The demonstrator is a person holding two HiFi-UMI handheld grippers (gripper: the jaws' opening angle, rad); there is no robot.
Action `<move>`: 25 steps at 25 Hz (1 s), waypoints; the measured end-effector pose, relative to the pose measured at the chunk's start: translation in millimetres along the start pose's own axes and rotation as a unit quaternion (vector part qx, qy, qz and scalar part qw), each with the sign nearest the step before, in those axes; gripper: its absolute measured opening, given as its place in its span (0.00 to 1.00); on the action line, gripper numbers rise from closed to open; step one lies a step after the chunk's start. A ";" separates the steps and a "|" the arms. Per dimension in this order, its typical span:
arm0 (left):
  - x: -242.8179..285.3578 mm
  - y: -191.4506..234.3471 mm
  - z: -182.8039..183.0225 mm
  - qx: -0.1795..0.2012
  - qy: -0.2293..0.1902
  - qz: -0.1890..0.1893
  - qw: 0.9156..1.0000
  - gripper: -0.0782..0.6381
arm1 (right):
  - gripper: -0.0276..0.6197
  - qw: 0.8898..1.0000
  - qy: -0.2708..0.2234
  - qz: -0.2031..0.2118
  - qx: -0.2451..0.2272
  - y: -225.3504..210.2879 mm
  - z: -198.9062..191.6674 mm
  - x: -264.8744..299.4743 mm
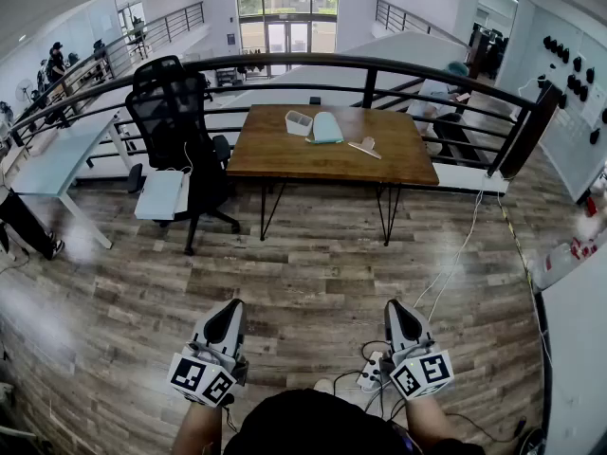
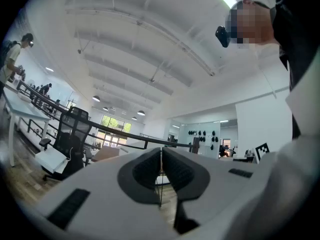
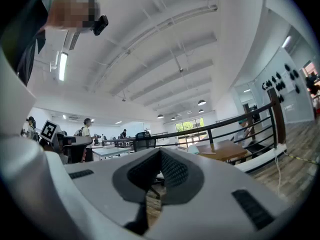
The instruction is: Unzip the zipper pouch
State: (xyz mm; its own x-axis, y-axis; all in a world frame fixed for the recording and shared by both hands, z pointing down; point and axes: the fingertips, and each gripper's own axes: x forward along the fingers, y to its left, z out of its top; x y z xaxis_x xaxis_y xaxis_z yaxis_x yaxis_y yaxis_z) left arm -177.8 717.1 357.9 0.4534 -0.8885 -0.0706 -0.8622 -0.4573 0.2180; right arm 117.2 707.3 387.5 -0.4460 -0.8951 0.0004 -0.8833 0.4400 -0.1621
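**Not started: pouch is across the room**

- zipper pouch: the pale green item lying on the wooden desk, far side of the plank floor, just in front of the railing. Just beside it are a white container on one side and a flat beige item on the other. Too far off to tell the zipper's state or which end the pull is at.
- left gripper: held low near the body, pointing level, fingers pressed together with nothing between them.
- right gripper: same, with fingers closed and empty.
- both are well apart from the desk, no contact with anything.
- black office chair sits at the desk's left end, not in the direct path.

Progress, my read: nothing done. Left to do: walk up, open the fingers, pin the pouch with one gripper, pinch the pull with the other, run it along.
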 end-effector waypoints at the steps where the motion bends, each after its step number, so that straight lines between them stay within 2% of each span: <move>1: 2.3 -0.5 -0.3 -0.001 -0.001 0.000 1.000 0.13 | 0.03 1.000 -0.001 0.001 -0.001 -1.9 0.5 1.7; 12: 9.1 -13.9 -1.2 0.008 0.000 -0.005 1.000 0.14 | 0.03 1.000 -0.006 0.028 0.001 -1.0 5.2 13.2; 16: 8.4 -14.4 -2.4 0.018 0.004 0.009 1.000 0.14 | 0.04 0.999 -0.025 0.029 -0.002 0.7 11.2 9.9; 17: 8.4 -15.4 -2.5 0.021 0.004 0.013 1.000 0.20 | 0.06 0.999 -0.034 0.028 -0.003 1.5 13.7 8.0; 18: 9.3 -16.7 -2.3 0.023 0.004 0.015 1.000 0.32 | 0.17 0.999 -0.043 0.026 -0.001 2.0 16.1 6.7; 19: 11.3 -17.6 -1.7 0.024 0.004 0.017 1.000 0.41 | 0.22 0.998 -0.052 0.021 0.003 1.3 18.0 6.3; 20: 14.0 -17.7 -0.8 0.025 0.002 0.019 1.000 0.44 | 0.28 0.998 -0.058 0.014 0.011 -0.6 19.1 7.0; 22: 20.2 -16.5 0.5 0.026 -0.002 0.025 0.999 0.46 | 0.46 0.998 -0.061 0.002 0.030 -6.1 19.0 9.3; 25: 28.3 -17.0 -1.9 0.022 0.000 0.028 0.999 0.47 | 0.51 0.997 -0.051 0.005 0.056 -13.0 16.4 7.4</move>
State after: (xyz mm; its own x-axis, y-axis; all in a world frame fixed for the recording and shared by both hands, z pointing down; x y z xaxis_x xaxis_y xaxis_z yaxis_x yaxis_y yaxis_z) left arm -149.9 699.8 354.0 0.4043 -0.9127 -0.0594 -0.8952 -0.4082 0.1790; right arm 127.8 693.8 373.4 -0.4319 -0.8963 -0.1002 -0.8551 0.4423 -0.2705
